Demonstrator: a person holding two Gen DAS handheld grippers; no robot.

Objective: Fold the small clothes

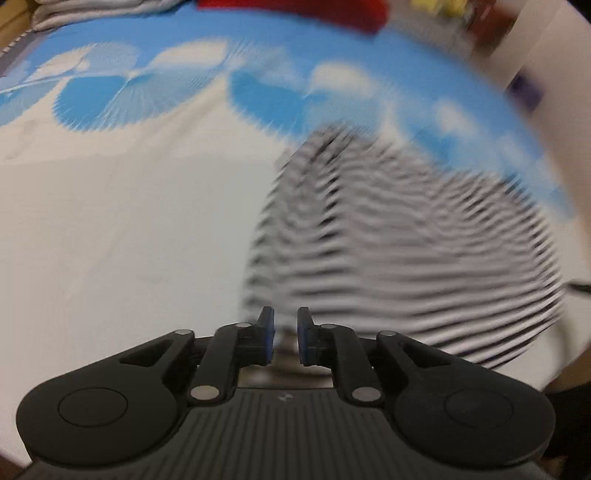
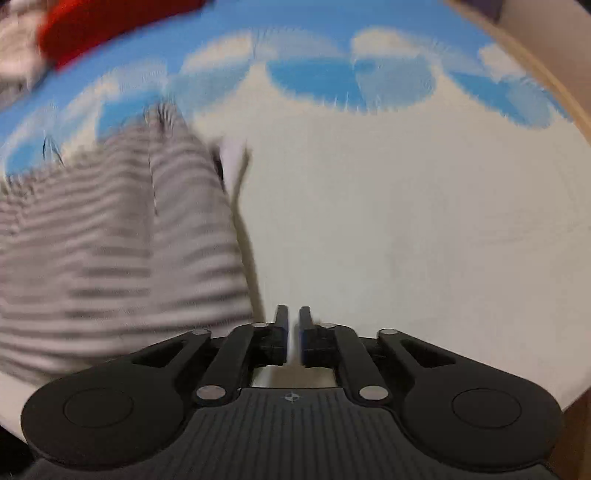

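**Striped garment between two nearly closed grippers**

Bedsheet (image 1: 110, 221), white with blue fan shapes, fills both blurred views. On it lies the striped garment (image 1: 388, 240), right of the left gripper (image 1: 285, 332) and left of the right gripper (image 2: 293, 334). Red cloth (image 1: 314, 11) sits far behind. Each gripper shows a narrow gap; whether fabric is pinched there, I cannot tell.

striped garment (image 1: 388, 240): black/white stripes, blurred. Left view: spreads ahead and right of the fingers (image 1: 267, 332), near corner between them. Right view: same cloth (image 2: 118, 240) ahead-left of fingers (image 2: 282, 332); contact unclear.
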